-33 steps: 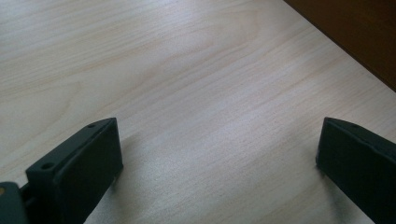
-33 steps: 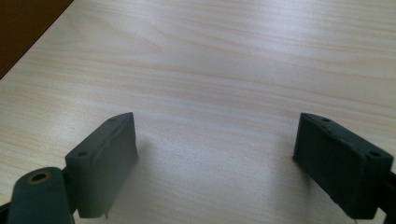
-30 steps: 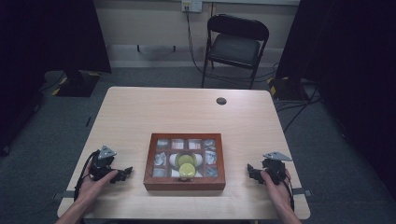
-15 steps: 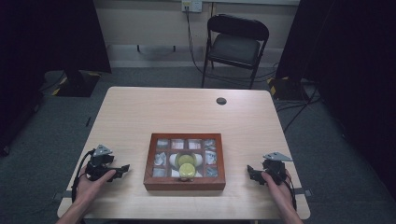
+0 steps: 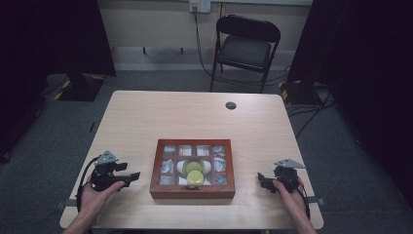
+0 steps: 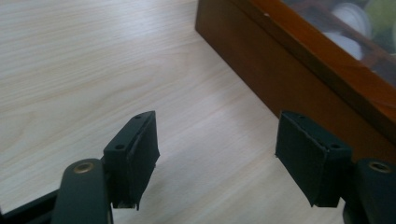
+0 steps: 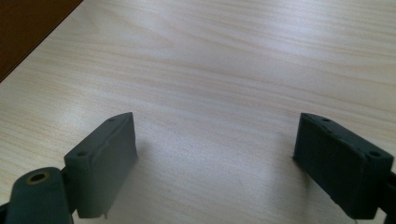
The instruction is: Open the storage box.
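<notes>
Currently I hold left gripper point(image 5: 130, 176) beside wooden box point(image 5: 192, 190) near table's front edge, empty jaws just narrowing; right gripper point(image 5: 263, 179) gapes wide, flanking it.

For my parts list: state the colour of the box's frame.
Reddish-brown wood; the box shows best in the high view, with its side wall close up in the left gripper view.
</notes>
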Demonstrator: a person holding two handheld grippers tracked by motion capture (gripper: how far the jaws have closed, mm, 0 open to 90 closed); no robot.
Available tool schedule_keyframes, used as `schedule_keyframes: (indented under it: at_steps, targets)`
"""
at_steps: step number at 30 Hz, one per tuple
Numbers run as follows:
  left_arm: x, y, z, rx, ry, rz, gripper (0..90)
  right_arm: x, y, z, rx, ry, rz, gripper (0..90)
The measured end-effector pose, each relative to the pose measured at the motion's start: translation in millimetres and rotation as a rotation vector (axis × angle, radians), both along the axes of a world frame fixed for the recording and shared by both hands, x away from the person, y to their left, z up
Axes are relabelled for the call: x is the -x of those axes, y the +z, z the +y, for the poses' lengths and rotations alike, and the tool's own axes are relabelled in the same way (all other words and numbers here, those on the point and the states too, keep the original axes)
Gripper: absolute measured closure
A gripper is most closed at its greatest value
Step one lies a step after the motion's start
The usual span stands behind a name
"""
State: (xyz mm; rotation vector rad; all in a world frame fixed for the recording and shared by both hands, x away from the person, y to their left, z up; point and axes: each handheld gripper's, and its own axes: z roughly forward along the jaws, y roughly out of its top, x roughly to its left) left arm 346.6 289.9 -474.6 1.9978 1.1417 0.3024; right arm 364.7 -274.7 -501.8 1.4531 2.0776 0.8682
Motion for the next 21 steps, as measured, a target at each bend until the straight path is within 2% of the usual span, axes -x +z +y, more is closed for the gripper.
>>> schedule_keyframes:
  at_steps: [5, 7, 9, 11, 18, 19, 20, 21]
  targets:
    - [5.5, 8.8, -8.5, 0.007, -0.053, -0.042, 32.0, -0.2, 0.0, -0.2, 0.000, 0.003, 0.000, 12.1]
    - [7.2, 11.1, -11.3, -0.015, -0.062, -0.039, 34.4, -0.2, -0.1, -0.2, 0.000, 0.003, 0.000, 12.1]
    - [8.5, 13.1, -13.8, 0.005, -0.088, -0.038, 34.5, -0.2, -0.1, -0.2, 0.000, 0.003, 0.000, 12.1]
    - [11.3, 16.6, -17.8, -0.001, -0.107, -0.056, 35.3, -0.2, 0.0, -0.2, 0.000, 0.003, 0.000, 12.1]
    - [16.9, 23.8, -27.9, 0.007, -0.158, -0.077, 35.7, -0.3, -0.1, -0.2, 0.000, 0.006, 0.000, 12.1]
    - [17.7, 24.9, -30.8, 0.033, -0.175, -0.080, 35.7, -0.3, 0.0, -0.2, -0.001, 0.007, 0.000, 12.1]
    - [17.7, 24.9, -30.8, 0.033, -0.175, -0.080, 35.7, -0.3, 0.0, -0.2, -0.001, 0.007, 0.000, 12.1]
    - [18.6, 27.8, -33.3, 0.056, -0.193, -0.073, 35.7, -0.4, 0.0, -0.2, -0.001, 0.007, 0.000, 12.1]
